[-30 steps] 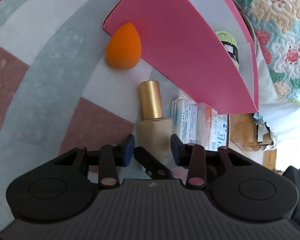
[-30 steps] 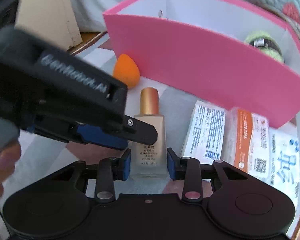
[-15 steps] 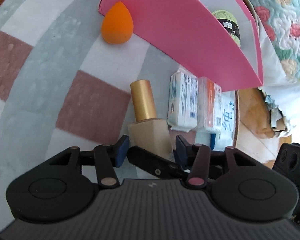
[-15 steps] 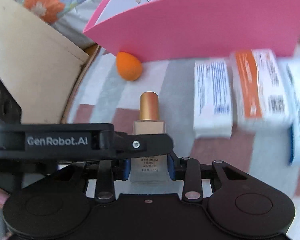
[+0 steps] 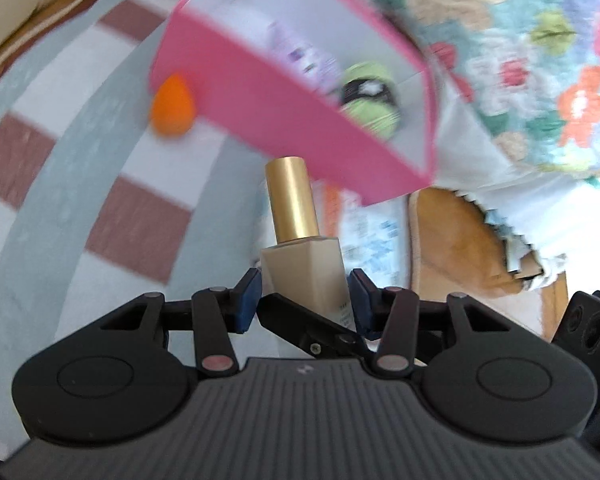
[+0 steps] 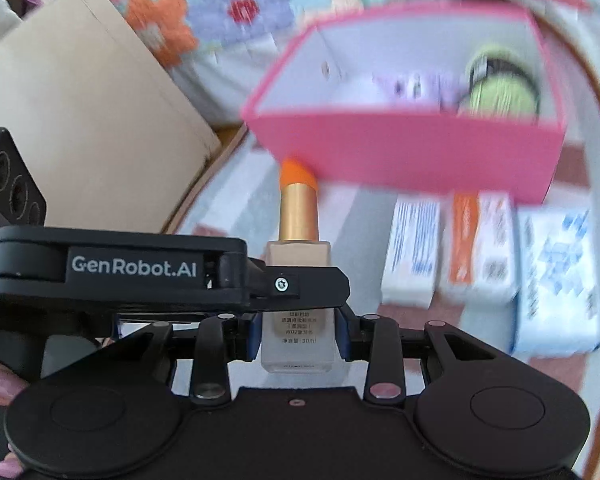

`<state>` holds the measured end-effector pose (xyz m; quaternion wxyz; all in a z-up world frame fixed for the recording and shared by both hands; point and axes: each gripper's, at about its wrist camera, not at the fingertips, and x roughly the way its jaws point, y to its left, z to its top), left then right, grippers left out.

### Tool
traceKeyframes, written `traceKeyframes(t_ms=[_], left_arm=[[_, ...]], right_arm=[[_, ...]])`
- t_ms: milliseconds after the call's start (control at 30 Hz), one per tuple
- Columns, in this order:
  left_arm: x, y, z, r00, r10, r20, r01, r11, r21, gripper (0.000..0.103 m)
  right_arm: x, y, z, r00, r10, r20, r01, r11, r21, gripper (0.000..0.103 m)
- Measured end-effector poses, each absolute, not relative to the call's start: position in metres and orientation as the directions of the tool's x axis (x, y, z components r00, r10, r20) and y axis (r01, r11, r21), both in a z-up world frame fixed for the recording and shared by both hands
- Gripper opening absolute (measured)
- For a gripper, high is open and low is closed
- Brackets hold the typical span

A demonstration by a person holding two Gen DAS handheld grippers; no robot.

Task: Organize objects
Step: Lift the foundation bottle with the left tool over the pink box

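Right tool [image 6: 298, 338] is clamped on the lower body of the foundation bottle [image 6: 298, 320], pads flat against its two side faces. The bottle is held clear of the rug [image 5: 60, 184], gold cap [image 6: 299, 212] pointing to 12 o'clock.

Left tool [image 5: 303, 304] straddles the same bottle higher up. Its blue pads [image 5: 247, 300] stand just beside the glass with a visible gap, so it is narrowly open and carries nothing.

Pink box [image 6: 404, 148] lies at 12 to 1 o'clock of the bottle and already holds a green yarn ball [image 6: 500, 96]. The orange sponge [image 5: 173, 108] sits against the box's outer wall. Three carton packs [image 6: 476, 256] lie on the rug at 2 o'clock.

Handling judgement: the bottle is rigid glass, smooth-sided, fairly heavy for its size and breakable. The flat body faces are the right grip; the round cap is slicker and may twist. Lay it in low; do not drop it.
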<state>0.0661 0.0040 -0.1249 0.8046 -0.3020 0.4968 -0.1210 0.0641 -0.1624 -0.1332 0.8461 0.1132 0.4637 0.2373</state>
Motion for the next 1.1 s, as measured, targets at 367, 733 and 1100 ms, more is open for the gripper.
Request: traceKeyframes(t_ms=[367, 733, 1100], left_arm=[[0.117, -0.011, -0.034, 0.569, -0.5, -0.653, 0.004, 0.795, -0.606, 0.047], [0.23, -0.028, -0.07, 0.417, -0.588, -0.693, -0.121, 0.72, -0.684, 0.047], [0.281, -0.039, -0.131, 0.349, -0.579, -0.737, -0.187, 0.727, -0.66, 0.044]], right_arm=[[0.092, -0.176, -0.046, 0.619, 0.489, -0.614, -0.341, 0.872, 0.352, 0.04], [0.197, -0.192, -0.045, 0.498, 0.369, -0.784, -0.206, 0.929, 0.306, 0.04], [0.246, -0.212, -0.115, 0.419, 0.357, -0.835, -0.002, 0.92, 0.392, 0.04]])
